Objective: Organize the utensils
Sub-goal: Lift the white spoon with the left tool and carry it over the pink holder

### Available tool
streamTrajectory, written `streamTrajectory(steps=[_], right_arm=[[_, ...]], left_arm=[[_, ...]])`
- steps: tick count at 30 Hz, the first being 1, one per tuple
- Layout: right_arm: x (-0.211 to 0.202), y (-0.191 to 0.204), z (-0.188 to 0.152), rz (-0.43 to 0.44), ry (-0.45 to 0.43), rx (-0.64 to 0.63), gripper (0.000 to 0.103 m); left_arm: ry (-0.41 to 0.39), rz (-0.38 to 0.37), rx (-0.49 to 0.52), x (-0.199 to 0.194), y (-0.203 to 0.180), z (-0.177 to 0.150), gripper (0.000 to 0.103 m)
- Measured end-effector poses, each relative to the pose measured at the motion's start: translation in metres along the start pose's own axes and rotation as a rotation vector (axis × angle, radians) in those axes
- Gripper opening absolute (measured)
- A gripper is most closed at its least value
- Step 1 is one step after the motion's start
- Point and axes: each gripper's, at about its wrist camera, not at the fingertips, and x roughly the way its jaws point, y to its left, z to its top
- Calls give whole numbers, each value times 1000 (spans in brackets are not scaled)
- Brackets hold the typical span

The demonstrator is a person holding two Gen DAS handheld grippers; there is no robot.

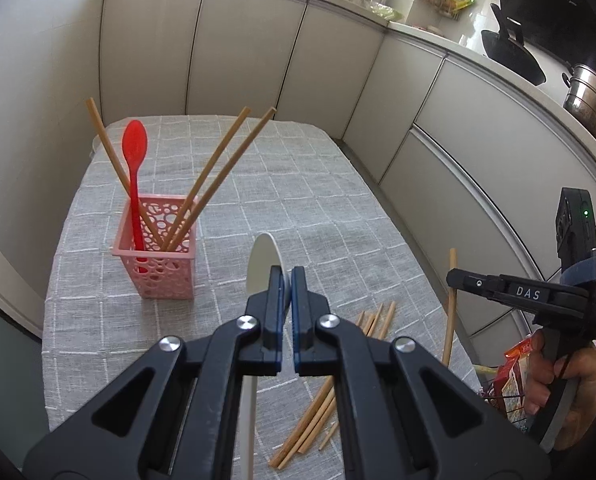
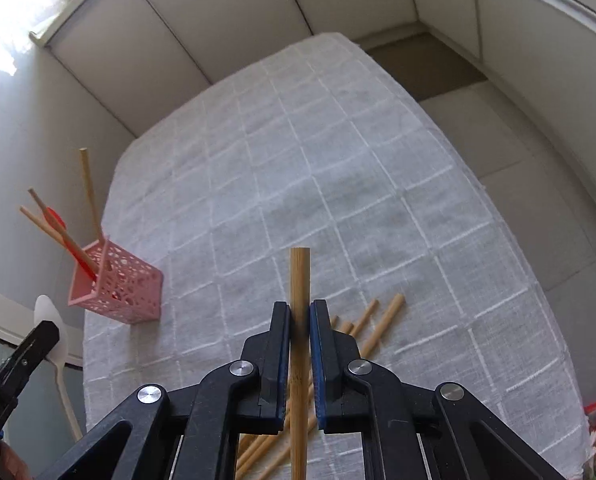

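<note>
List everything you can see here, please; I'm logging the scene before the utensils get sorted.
pink perforated plastic basket: one, pink, on the table's left side
red plastic spoon: one, red, standing in the basket
bamboo chopsticks in the basket: three, tan, leaning out of it
loose bamboo chopsticks: a pile, count unclear, tan, lying on the cloth near the table's front edge
grey checked tablecloth: one, grey with white lines, covering the table
white plastic spoon: one, white, clamped in the left gripper
single bamboo chopstick: one, tan, clamped in the right gripper
left gripper: black, blue-padded fingers, shut
right gripper: black, blue-padded fingers, shut
hand: one, gripping the right gripper's handle
</note>
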Motion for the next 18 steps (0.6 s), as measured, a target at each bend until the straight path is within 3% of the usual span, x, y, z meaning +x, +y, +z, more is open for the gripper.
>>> streamTrajectory(steps=[7,11,18], right_arm=[[-22,34,5,89,-108,-53,9],[-26,53,10,136,-156,-77,9],[-12,78,14,205,-171,-87,9]], left_arm=[[-117,-4,-16,-29,16,15,4],[-196,-8,-77,-44,38,25,4],[-337,27,-120,-53,63,35,4]])
